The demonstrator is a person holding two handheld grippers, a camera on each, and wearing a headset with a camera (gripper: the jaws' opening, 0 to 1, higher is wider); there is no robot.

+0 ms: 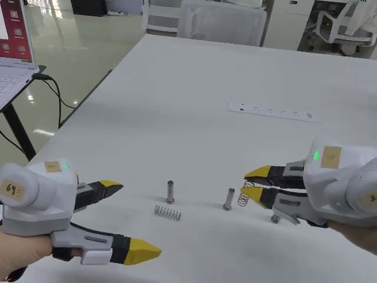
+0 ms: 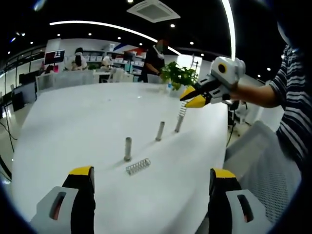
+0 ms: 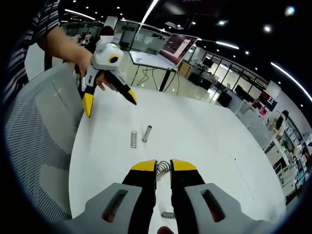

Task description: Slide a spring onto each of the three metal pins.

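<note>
Left claw point(image 1: 138, 219): held wide apart, lower left of the head view.
Right claw point(image 1: 246, 183): clamped on a spring point(image 3: 163, 167), just right of the middle pin point(image 1: 228, 198).
Loose spring point(image 1: 168, 213): laid on the bench point(image 1: 177, 118), below the left pin point(image 1: 170, 191).

I'm working in an open-plan office: my white table point(image 1: 177, 100), a laptop point(image 1: 12, 47) at ten o'clock, swivel chairs point(image 1: 344, 23) at one o'clock, more desks point(image 3: 156, 61) and ceiling strip lights point(image 2: 97, 23) beyond.

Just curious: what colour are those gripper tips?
Yellow fingertips, clearest in the head view.
</note>
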